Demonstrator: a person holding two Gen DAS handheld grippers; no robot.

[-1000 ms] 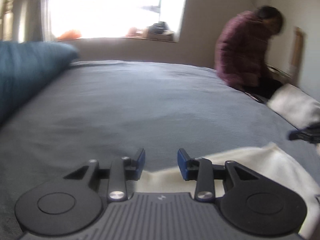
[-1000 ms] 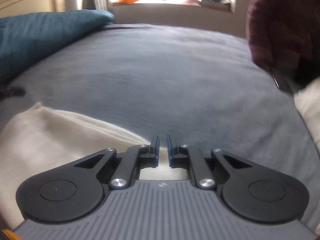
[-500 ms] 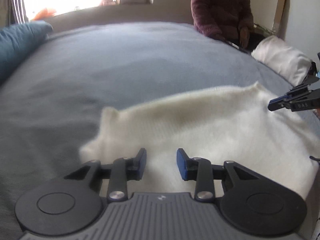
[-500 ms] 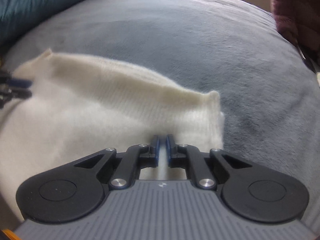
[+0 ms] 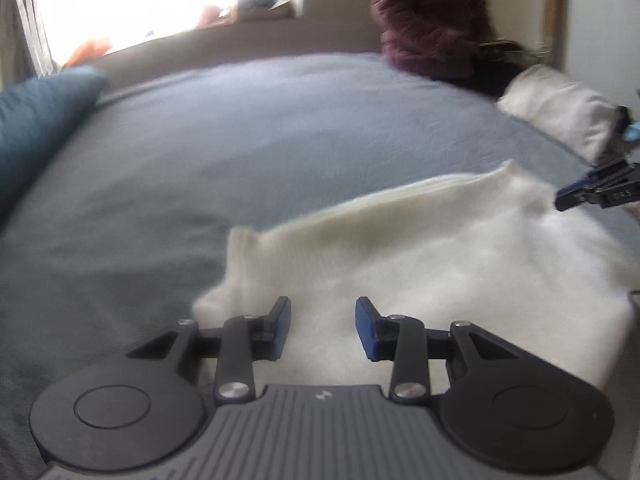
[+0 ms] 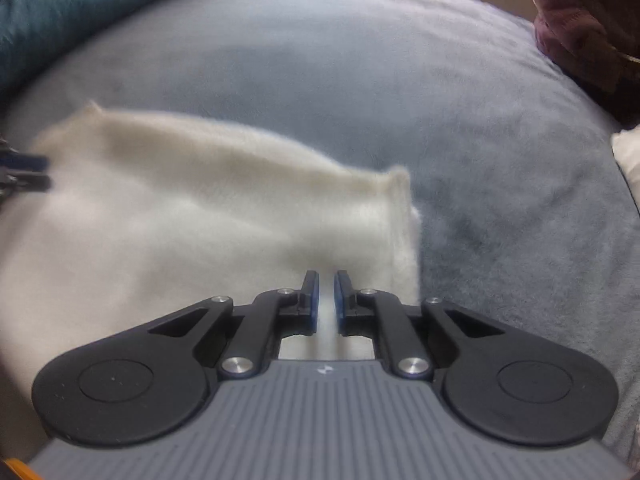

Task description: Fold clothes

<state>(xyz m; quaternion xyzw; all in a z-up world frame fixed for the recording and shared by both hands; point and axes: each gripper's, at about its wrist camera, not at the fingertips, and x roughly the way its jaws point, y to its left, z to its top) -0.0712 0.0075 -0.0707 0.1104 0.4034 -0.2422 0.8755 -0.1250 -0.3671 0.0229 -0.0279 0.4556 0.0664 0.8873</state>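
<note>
The cream knit garment lies on the grey bed, right under and ahead of both your grippers, its long axis running across from one gripper to the other. Its far edge rises in a soft ridge, with a small peaked corner at each end; the near part runs out of view beneath the tools, so you cannot tell its full outline or how many layers it has.

Your right gripper sits over the garment's right end, just inside the upright side edge. Its jaws are drawn close, leaving a narrow slit with pale cloth showing in it; they look pinched on the garment, though blur makes that a judgement. Your left gripper hovers over the left end with jaws spread wide, holding nothing, the left corner just ahead and to its left.

So each end has its own gripper close by; the left corner falls to the left gripper.

The cloth looks thick, fuzzy and limp, likely to sag between two holds.

Both views are blurred.
</note>
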